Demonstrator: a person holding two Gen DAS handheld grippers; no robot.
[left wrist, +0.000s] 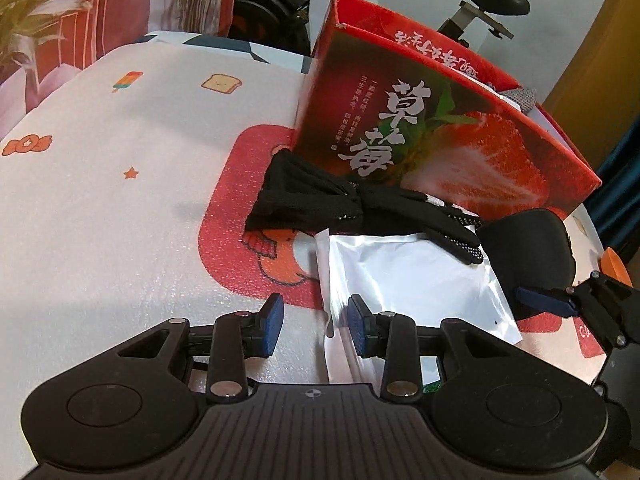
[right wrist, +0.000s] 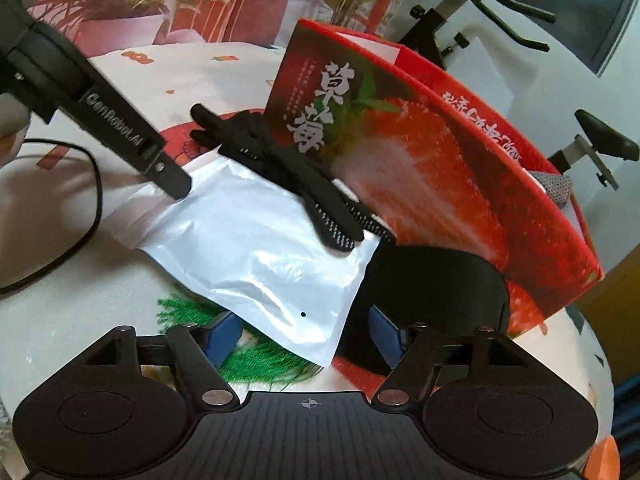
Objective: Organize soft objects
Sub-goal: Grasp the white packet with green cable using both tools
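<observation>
Gloves (left wrist: 360,204) lie lengthwise along the red box (left wrist: 460,140).

Left gripper (left wrist: 316,326) and right gripper (right wrist: 306,338): black plastic bodies, blue finger pads (left wrist: 274,316), silver pivot screws, ribbed base; "GenRobot.AI" lettering on one side arm.

The surface (left wrist: 100,200) wears a white foam cover printed with small cartoon pictures and a big red patch. Behind it hangs a curtain (left wrist: 120,4) with red stripes and plant patterns. An exercise bike (right wrist: 600,140) with a black saddle stands by a pale wall (right wrist: 540,92). A wooden panel (left wrist: 592,60) shows at the right.
</observation>
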